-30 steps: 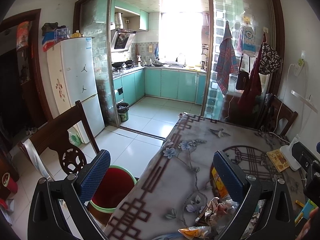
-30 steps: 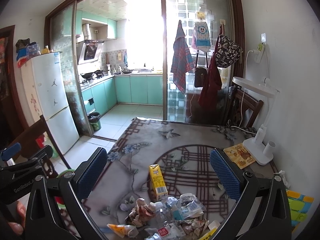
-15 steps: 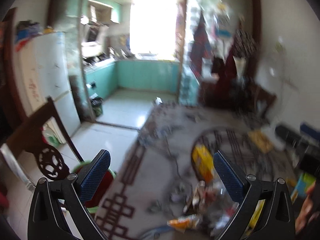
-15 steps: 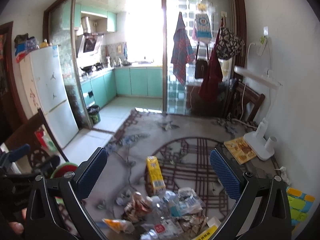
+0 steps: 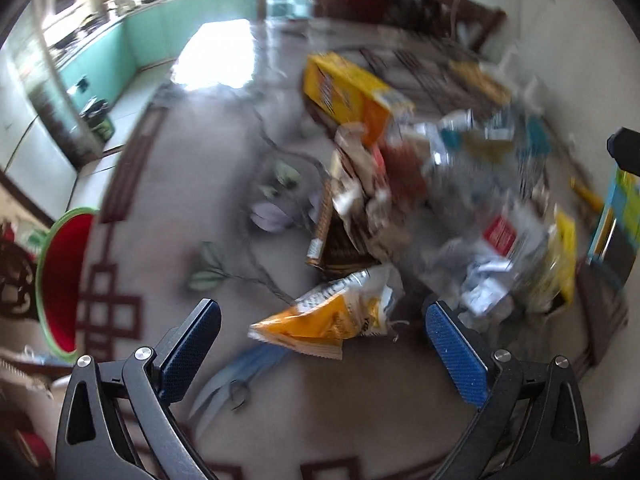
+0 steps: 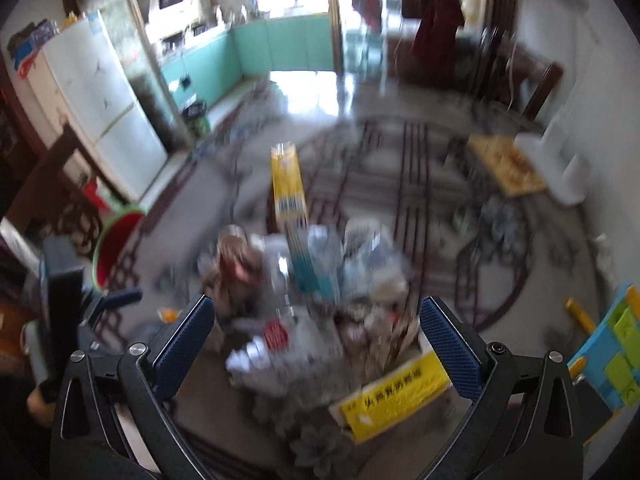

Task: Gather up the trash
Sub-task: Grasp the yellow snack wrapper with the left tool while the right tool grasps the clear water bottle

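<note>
The trash pile (image 5: 432, 208) sits mid-counter (image 5: 208, 184). An orange snack bag (image 5: 324, 320) lies at its near edge, between the left gripper's (image 5: 320, 344) wide-spread fingers. The right gripper (image 6: 316, 340), also wide, hovers over the pile. A yellow carton (image 6: 288, 188) lies behind it; a red bin (image 5: 60, 272) stands left, off the counter.

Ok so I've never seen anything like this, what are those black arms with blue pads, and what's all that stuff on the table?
Those are two hand-held grippers; a person carries one in each hand, each with a fisheye camera looking along its fingers. One picture is from the left gripper, the other from the right gripper. Both are open and hold nothing. On the patterned table lies a blurred trash pile: an orange snack bag, a yellow carton, wrappers. Beside the table stands a red bin with a green rim.
</note>
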